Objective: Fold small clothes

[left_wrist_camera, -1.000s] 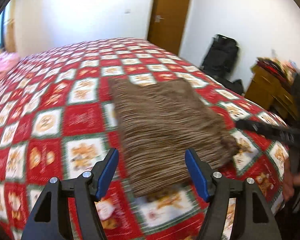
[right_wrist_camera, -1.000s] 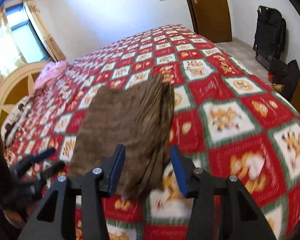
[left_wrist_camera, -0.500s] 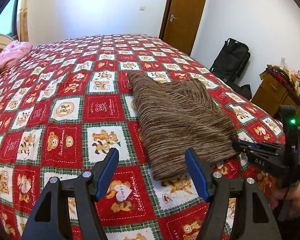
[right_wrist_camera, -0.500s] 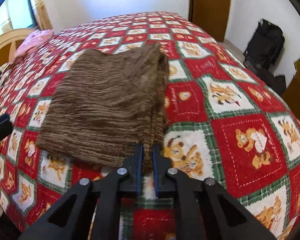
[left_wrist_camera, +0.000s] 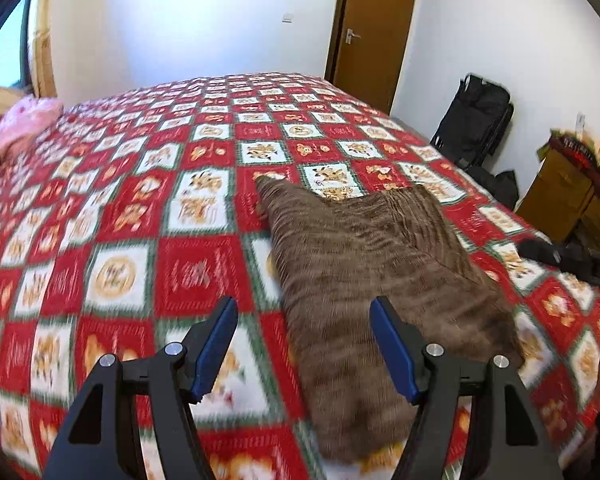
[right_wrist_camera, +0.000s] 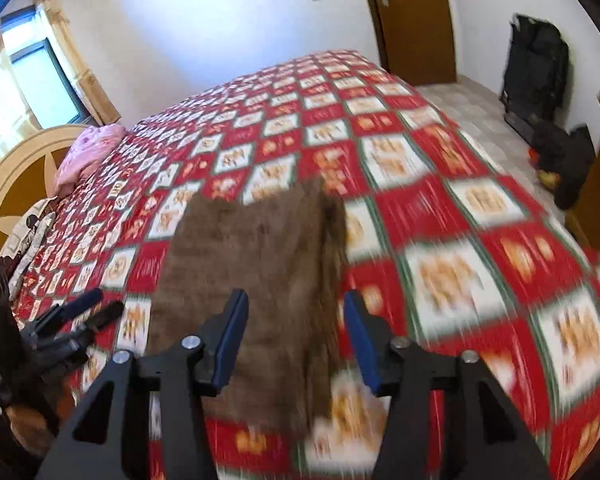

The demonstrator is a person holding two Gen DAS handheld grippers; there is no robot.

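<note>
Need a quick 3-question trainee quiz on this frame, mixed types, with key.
1. True or false: the right gripper is shut on the brown garment.
2. The garment lies on: A) the floor B) the patchwork quilt C) a chair.
3. Fill in: the left gripper has its jaws ____.

Key: 1 false, both grippers are open and hold nothing. 2 B. 3 open.
</note>
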